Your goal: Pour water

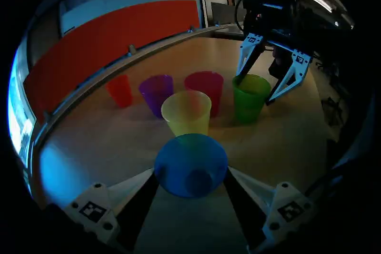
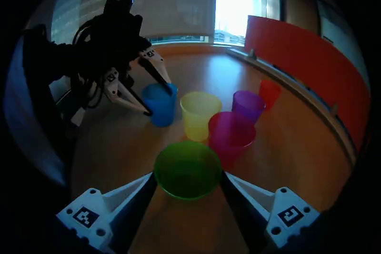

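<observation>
Both point toward each other — left gripper (image 1: 190, 177) fingers pinch the blue cup (image 1: 191, 158), right gripper (image 2: 188, 177) pinches the green cup (image 2: 187, 168).

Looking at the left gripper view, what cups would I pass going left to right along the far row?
Orange cup → purple cup → red cup → green cup, held by the right hand-held gripper. The yellow cup and blue cup stand nearer, overlapping that row, so I left them out.

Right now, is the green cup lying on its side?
No, the green cup stands upright, its open mouth facing up, between the two fingers of the right tool.
</observation>
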The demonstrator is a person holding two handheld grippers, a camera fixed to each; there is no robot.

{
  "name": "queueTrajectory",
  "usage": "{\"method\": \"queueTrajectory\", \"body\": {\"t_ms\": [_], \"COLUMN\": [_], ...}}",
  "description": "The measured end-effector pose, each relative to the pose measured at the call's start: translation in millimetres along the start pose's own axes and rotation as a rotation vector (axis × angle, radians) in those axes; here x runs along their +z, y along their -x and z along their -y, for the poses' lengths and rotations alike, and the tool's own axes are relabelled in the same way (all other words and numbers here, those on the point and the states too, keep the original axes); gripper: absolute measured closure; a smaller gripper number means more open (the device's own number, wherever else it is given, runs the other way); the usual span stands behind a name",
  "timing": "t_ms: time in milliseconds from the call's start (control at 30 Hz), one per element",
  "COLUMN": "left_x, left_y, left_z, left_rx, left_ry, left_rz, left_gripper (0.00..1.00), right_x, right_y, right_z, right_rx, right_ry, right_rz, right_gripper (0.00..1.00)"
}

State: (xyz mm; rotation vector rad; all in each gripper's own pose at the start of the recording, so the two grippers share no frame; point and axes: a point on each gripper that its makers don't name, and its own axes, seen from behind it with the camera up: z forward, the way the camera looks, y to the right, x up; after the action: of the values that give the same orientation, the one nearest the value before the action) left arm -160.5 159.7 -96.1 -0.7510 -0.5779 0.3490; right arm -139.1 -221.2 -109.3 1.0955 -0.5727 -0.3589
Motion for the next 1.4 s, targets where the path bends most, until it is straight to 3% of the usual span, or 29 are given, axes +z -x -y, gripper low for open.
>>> {"method": "queueTrajectory", "body": {"t_ms": [500, 867, 1167, 1400], "left_x": [-7.0, -25.9, -50.3, -68.6], "left_y": [10, 25, 34, 42], "left_z": [-2.2, -0.5, 7.7, 19.9], "left_rx": [0.013, 0.017, 0.005, -0.047], "left_ry": [0.005, -0.033, -0.091, -0.172], "left_rz": [0.028, 0.046, 0.048, 0.019], "left_gripper": [0.07, 0.07, 0.07, 0.07], "right_x": [-7.7, -36.9, -67.5, -96.4], "right_y": [19, 41, 50, 55], "right_z": [-4, -4, -10, -25], "right_rx": [0.018, 0.054, 0.087, 0.126], "right_ry": [0.037, 0.097, 0.194, 0.340], "right_rz": [0.021, 0.029, 0.003, -0.031], "right_gripper": [0.02, 0.02, 0.02, 0.02]}}
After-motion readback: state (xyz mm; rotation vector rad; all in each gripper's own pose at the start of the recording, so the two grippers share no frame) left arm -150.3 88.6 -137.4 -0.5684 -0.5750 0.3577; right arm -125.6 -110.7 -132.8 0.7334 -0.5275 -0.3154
